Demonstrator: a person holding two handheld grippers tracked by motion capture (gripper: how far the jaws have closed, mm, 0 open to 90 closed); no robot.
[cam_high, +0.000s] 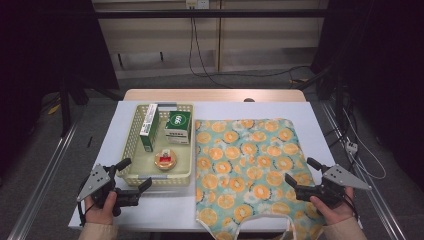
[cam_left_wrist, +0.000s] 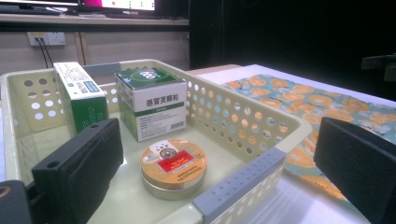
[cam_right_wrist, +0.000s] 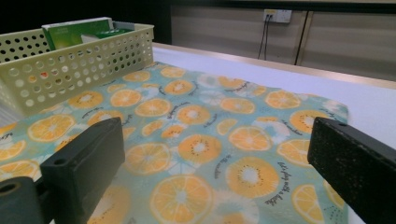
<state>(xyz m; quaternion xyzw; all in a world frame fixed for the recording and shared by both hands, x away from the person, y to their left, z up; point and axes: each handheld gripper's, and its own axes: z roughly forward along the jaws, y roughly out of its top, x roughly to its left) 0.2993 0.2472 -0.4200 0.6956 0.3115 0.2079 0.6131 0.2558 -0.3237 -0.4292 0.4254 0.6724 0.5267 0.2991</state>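
Basket (cam_high: 131, 134) rim stands between spread left jaws; right jaws spread over cloth (cam_high: 250, 165).

The tabletop (cam_high: 150, 210) was white, with a strip of pale wood (cam_high: 215, 95) along its far edge. Beyond it lay a grey floor (cam_high: 165, 80), and a beige panelled wall (cam_high: 260, 40) rose behind. A white socket (cam_high: 196, 4) sat high on that wall, and black cables (cam_high: 192, 45) hung from it and trailed across the floor. Dark curtains (cam_high: 45, 45) closed off both sides, leaving those parts of the room in deep shadow. Metal rails (cam_high: 45, 170) ran along the floor beside the tabletop. A white power strip (cam_high: 352, 147) lay on the floor at the right. The light was dim and even.
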